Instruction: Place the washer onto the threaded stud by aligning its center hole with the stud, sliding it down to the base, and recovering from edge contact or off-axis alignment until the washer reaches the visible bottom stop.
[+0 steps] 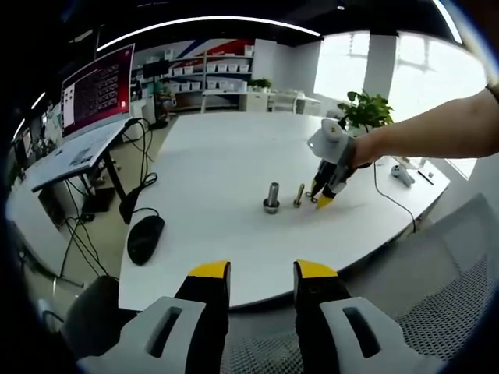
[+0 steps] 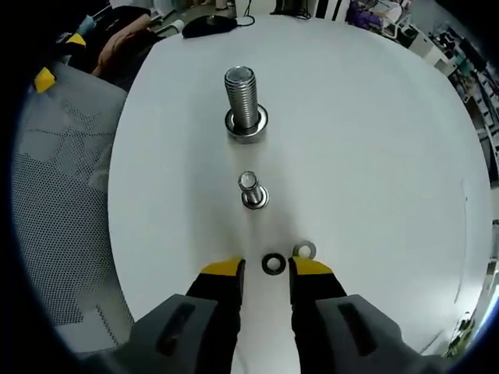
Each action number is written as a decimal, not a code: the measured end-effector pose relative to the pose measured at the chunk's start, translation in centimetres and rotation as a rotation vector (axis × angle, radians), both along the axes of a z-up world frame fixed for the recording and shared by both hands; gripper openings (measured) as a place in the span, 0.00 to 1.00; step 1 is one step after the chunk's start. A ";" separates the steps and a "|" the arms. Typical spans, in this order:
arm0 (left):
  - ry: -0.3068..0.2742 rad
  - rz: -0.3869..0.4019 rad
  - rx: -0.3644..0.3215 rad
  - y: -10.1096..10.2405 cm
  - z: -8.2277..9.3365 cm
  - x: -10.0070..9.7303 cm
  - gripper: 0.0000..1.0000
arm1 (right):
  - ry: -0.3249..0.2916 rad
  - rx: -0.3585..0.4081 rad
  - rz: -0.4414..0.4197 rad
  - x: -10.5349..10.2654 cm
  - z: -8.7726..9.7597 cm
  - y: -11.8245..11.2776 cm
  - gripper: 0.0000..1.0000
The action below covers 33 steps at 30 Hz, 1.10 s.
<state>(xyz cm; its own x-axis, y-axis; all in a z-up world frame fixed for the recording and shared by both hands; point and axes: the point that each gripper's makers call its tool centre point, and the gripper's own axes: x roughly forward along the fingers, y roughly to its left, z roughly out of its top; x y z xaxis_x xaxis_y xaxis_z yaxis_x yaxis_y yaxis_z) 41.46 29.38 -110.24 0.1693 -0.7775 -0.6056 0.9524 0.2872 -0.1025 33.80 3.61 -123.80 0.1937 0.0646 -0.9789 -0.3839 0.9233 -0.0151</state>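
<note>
Left gripper (image 1: 262, 273): jaws spread, empty, held back off the white table (image 2: 374, 140). Right gripper (image 2: 265, 269): jaws spread, straddling the small dark flat steel washer (image 2: 273, 263) lying just short of the small threaded stud (image 2: 251, 189). Judged light, rigid, thin, slippery; pinch across outer rim, hole left clear.

No readable text, labels or numbers anywhere.
</note>
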 end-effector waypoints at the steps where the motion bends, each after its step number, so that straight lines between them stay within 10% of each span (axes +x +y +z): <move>1: -0.001 -0.002 0.001 0.0 0.0 0.0 0.31 | 0.000 -0.002 -0.001 0.6 -0.7 -0.7 0.24; 23: -0.006 -0.012 0.008 0.1 -0.1 -0.2 0.31 | -0.067 -0.072 -0.066 0.9 -0.3 -0.8 0.04; 33: -0.006 -0.015 0.009 0.1 -0.1 -0.2 0.31 | -0.062 0.044 -0.200 0.6 0.1 0.0 0.14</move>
<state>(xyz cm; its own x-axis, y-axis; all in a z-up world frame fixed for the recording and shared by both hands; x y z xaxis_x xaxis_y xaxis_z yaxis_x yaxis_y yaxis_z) 41.22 29.46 -110.33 0.1613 -0.7744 -0.6117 0.9573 0.2734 -0.0938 34.39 3.65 -123.68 0.2667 0.0615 -0.9618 -0.1926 0.9812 0.0093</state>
